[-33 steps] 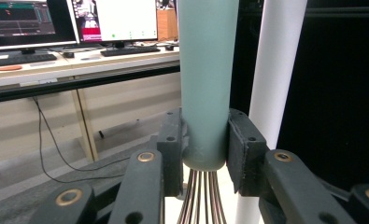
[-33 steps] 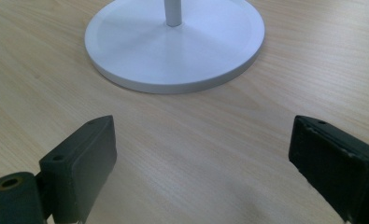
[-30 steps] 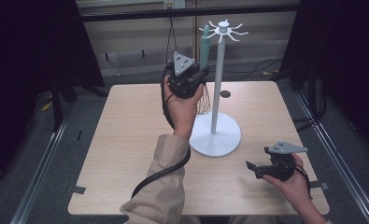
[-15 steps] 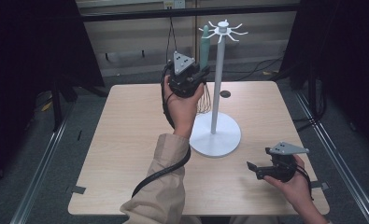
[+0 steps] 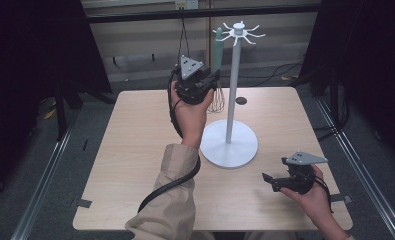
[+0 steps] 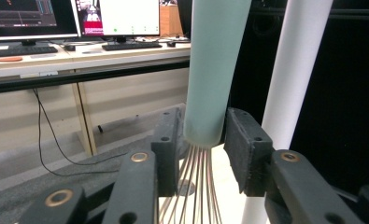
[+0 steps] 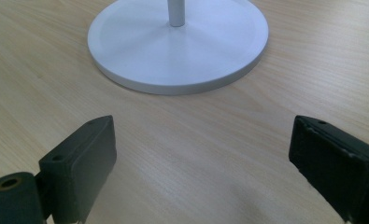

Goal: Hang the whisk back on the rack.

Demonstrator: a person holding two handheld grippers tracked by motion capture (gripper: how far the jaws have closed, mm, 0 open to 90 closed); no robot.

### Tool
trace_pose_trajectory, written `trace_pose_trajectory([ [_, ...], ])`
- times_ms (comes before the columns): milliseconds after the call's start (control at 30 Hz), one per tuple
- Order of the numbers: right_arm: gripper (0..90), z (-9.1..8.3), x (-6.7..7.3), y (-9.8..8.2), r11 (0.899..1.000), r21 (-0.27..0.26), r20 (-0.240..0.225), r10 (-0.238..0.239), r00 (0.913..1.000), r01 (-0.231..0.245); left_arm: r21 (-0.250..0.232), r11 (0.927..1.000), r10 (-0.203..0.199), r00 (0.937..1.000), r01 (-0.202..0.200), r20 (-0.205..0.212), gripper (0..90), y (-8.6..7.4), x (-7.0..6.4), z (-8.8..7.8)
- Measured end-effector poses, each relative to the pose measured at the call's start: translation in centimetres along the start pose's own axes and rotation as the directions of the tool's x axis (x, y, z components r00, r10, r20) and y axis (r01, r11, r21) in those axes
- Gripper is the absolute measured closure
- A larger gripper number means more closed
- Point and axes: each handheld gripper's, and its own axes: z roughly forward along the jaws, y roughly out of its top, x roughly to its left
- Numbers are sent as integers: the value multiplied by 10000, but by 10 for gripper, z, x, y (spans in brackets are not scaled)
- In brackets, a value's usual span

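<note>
A whisk (image 5: 218, 47) with a pale green handle hangs upright from a hook arm at the top of a white stand (image 5: 232, 90). Its wire loops dangle beside the pole. My left gripper (image 5: 211, 82) is raised to the left of the pole. In the left gripper view its pads (image 6: 242, 149) sit against both sides of the lower end of the whisk (image 6: 215, 70) handle, shut on it. My right gripper (image 5: 266, 180) rests low near the table's front right, open. It faces the stand's round base (image 7: 177, 42), and nothing lies between the right gripper (image 7: 201, 168) pads.
The wooden table (image 5: 135, 150) has a small dark disc (image 5: 241, 100) behind the stand. Black curtains flank the table. A cable trails from the left hand along the sleeve. Beyond the table stands a desk with monitors (image 6: 126, 18) and keyboards.
</note>
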Motion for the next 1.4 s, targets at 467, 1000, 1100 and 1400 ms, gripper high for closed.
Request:
trace_pose_trajectory([
  [467,72,1,0,0,10000,19,49,-93,9999,93,14,9999,-119,9998,119,-163,383,-13,8,-13],
  [1000,73,1,1,-1,9999,54,44,-104,9999,104,164,9998,-126,9993,132,-356,173,-38,14,-28],
  [1100,73,1,1,-1,9999,52,30,-109,9999,109,228,9997,-73,9992,82,-388,154,-43,16,-30],
  [1400,73,2,2,-1,9999,67,15,-99,9999,99,370,9993,-64,9994,76,-341,123,-60,18,-36],
])
